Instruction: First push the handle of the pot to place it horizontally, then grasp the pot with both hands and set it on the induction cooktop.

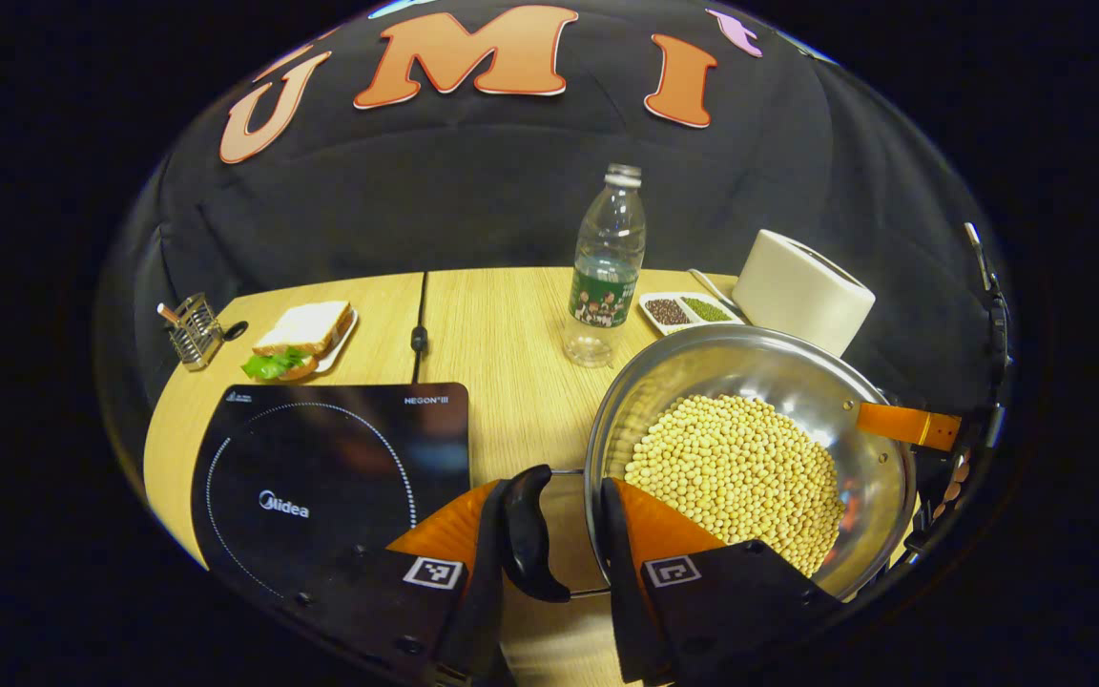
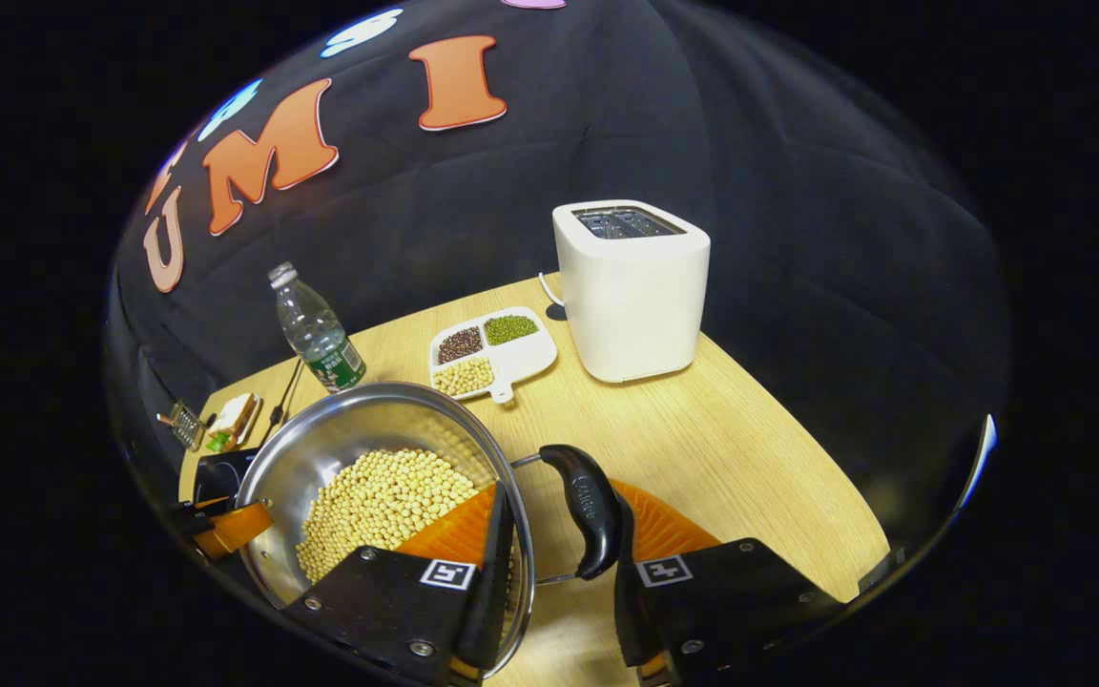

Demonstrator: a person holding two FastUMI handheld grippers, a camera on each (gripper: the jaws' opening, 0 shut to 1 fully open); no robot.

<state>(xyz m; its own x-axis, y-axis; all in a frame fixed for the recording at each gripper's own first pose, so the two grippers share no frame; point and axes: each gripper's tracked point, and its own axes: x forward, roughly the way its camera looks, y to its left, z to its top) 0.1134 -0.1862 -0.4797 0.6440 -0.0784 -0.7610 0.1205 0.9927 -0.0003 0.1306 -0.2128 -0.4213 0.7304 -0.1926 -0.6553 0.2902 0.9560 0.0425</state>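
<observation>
1. Your left hand-held gripper [image 1: 554,534] straddles the pot's near side, one finger outside its black side handle [image 1: 528,534], the other inside the rim [image 1: 597,496].
2. Your right hand-held gripper [image 2: 559,520] brackets the opposite black handle [image 2: 586,510] and rim the same way; whether the fingers press, you cannot tell.
3. The steel pot [image 1: 750,367], full of soybeans [image 1: 740,472], sits beside the induction cooktop [image 1: 321,468] on the worktop [image 1: 502,334].
4. Beyond stand a water bottle [image 1: 607,267], a divided dish [image 2: 492,353] and a toaster [image 2: 631,286].
</observation>
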